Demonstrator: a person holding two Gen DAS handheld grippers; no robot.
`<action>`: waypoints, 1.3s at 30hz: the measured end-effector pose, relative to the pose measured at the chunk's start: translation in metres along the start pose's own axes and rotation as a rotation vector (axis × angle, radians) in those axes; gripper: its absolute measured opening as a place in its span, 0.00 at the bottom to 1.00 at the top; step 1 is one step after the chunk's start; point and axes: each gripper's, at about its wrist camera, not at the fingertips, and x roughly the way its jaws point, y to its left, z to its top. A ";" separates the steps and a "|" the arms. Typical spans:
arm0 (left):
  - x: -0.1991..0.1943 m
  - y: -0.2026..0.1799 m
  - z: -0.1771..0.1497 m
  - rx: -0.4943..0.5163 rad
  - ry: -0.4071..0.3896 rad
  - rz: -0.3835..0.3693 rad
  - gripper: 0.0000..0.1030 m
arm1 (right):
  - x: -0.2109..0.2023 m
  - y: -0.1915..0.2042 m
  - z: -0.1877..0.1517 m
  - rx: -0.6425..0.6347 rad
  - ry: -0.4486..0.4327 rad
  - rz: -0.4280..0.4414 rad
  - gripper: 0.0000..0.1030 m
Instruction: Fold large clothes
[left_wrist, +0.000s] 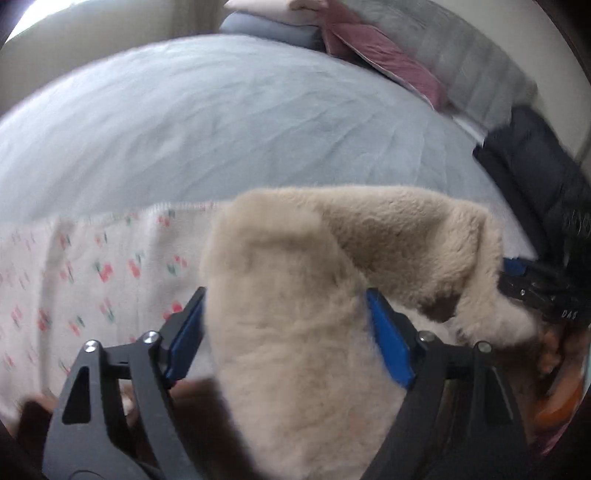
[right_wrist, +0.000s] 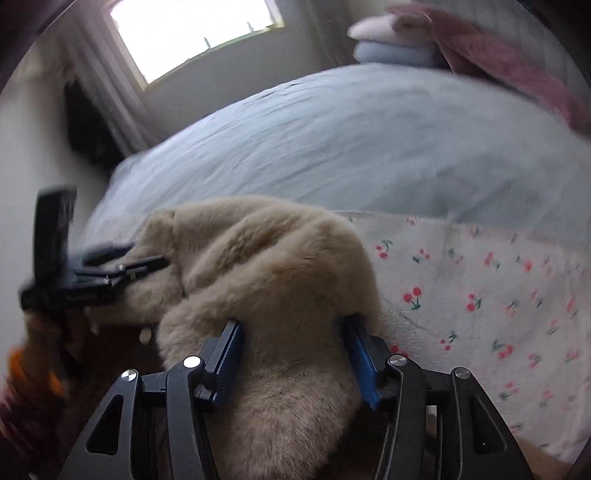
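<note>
Fluffy beige coat (left_wrist: 295, 314) bunched at the near edge of the bed (left_wrist: 221, 129), filling lower centre of both views. My left tongs (left_wrist: 284, 332) stand wide with fleece between the blue pads (left_wrist: 388, 339); can't tell if they press. My right tongs (right_wrist: 291, 350) stand half-wide, fleece between them, grip likewise unclear. Cherry-print cloth (right_wrist: 480, 295) lies beside the coat. Pillows (right_wrist: 399, 44) upper right.

Both hand-held grippers (left_wrist: 284, 332) (right_wrist: 291, 354) parted, downtilted
</note>
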 end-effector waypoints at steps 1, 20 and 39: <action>-0.005 0.000 -0.003 -0.021 -0.002 0.003 0.81 | -0.011 0.002 0.002 0.010 -0.034 -0.008 0.53; -0.254 0.022 -0.132 -0.117 -0.062 0.190 0.95 | -0.159 0.143 -0.076 -0.054 -0.081 -0.320 0.84; -0.287 0.106 -0.278 -0.205 0.048 0.356 0.96 | -0.233 0.169 -0.233 0.038 0.094 -0.395 0.85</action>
